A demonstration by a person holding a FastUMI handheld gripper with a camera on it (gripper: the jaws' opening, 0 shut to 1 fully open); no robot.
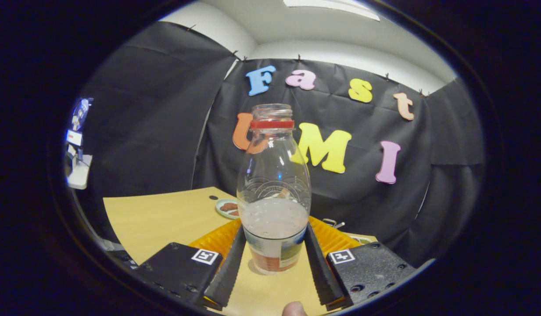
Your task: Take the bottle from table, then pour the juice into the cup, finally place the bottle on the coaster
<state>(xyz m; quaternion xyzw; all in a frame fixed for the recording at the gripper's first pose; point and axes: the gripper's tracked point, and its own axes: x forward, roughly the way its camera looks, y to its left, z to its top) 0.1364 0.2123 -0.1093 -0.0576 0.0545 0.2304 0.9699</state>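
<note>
Centrally, a clear plastic bottle stands upright on the table, lodged between the two fingers of the gripper. Its mouth is open, with no cap, and a red ring encircles the neck just below the threaded rim. The shoulders slope outward into a rounded body bearing faint embossed arcs, and the wall is glossy enough to carry small highlights. A cloudy, pale liquid fills roughly the lower part of the body, its surface level; beneath it a printed label wraps the base in white, green and orange-brown bands. The fingers are long ribbed bars that converge toward the bottle, each lying along one flank at label height; both appear to touch it, so the gripper seems closed on the bottle, though how firmly it presses cannot be told. Behind each bar sits a matte, pebbled block with screw holes and a small square black-and-white marker. The table has a smooth, pale yellow-tan surface with one small dark dot near its far edge. Beyond the fingers lies an orange ridged mat, its corrugated texture visible on both sides of the bottle. Farther back, just beside the bottle's left flank, rests a small light-green round dish with reddish-brown patches on it. A fingertip of a person shows at the near edge, below the bottle.
</note>
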